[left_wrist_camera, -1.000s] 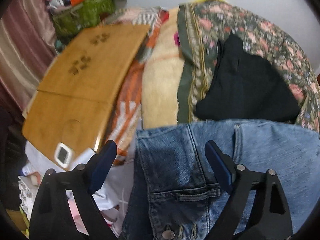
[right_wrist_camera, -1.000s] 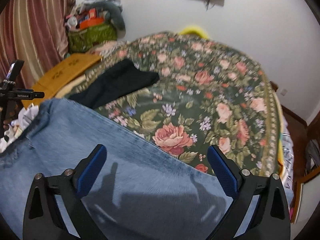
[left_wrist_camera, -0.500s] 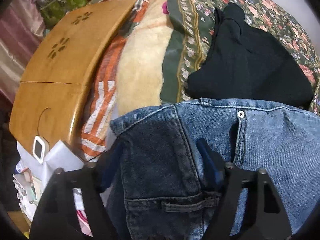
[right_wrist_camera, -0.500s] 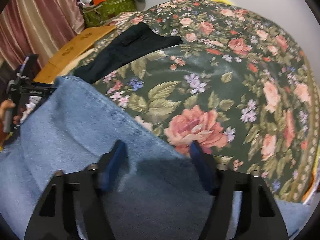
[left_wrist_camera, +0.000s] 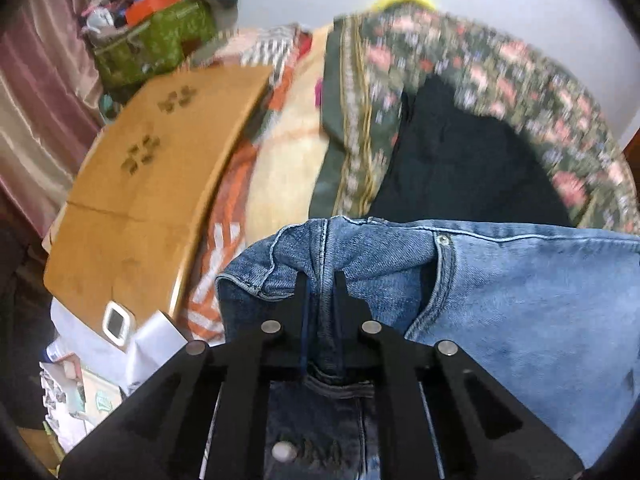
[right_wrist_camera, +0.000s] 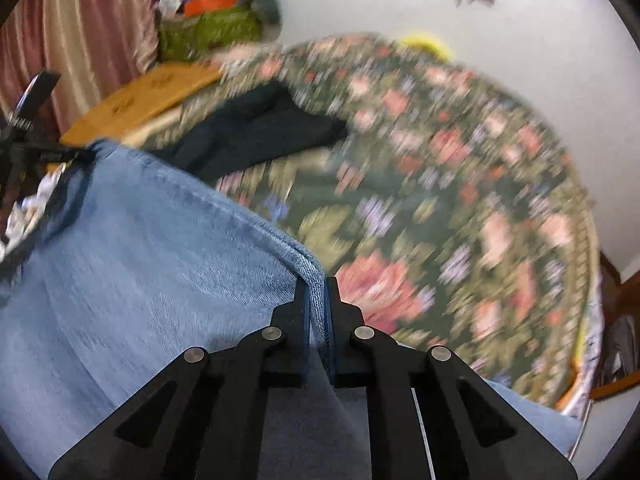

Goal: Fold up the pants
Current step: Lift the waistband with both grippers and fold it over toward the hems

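Note:
Blue jeans [left_wrist_camera: 520, 300] lie across the near edge of a floral bedspread [right_wrist_camera: 460, 184]. My left gripper [left_wrist_camera: 321, 276] is shut on a bunched fold of the jeans at the waistband, next to a pocket rivet. In the right wrist view the jeans [right_wrist_camera: 140, 264] spread to the left, and my right gripper [right_wrist_camera: 317, 282] is shut on their far edge, a thin ridge of denim pinched between the fingers. The left gripper [right_wrist_camera: 24, 148] also shows at the far left of that view, at the jeans' waist end.
A black garment [left_wrist_camera: 472, 164] lies on the bedspread just beyond the jeans. A wooden board [left_wrist_camera: 152, 176] sits to the left over striped blankets. A green bag [left_wrist_camera: 156, 40] of clutter stands by the curtain. Papers and a small white device [left_wrist_camera: 116, 322] lie at lower left.
Both grippers went from wide open to shut, each pinching denim. The left one has lifted a little with the waistband bunched up; both views are blurred by motion.

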{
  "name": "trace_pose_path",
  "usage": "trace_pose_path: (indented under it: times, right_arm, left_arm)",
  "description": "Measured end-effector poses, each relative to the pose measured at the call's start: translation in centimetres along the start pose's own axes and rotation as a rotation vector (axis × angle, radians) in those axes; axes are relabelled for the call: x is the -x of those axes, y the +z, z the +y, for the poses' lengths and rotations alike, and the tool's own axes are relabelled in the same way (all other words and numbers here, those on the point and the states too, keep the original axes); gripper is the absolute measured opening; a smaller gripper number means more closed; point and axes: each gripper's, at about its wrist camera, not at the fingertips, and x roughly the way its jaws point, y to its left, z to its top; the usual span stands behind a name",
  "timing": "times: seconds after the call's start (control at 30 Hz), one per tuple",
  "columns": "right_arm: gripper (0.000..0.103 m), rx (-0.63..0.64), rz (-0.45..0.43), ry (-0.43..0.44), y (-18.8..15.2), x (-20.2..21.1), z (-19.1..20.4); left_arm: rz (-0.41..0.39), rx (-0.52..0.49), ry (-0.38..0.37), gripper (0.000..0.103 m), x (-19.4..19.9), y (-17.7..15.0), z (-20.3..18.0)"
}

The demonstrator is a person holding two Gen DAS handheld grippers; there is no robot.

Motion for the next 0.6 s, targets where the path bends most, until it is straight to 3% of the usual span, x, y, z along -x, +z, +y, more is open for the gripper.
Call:
trace_pose_path:
  times: [0.2,0.6]
  right_arm:
    - [0.005,0.009,-0.107,-0.02,0.8,5.5,1.2]
    - [0.005,0.023,-0.14,0.033,-5.4,12.9,7.2]
  left_arm:
    - [-0.084,-0.014,-0.021,0.009,5.2,-0.7,0.6]
    - [-0.163,0.005,-0.053,0.009,12.0,-9.1,3.0]
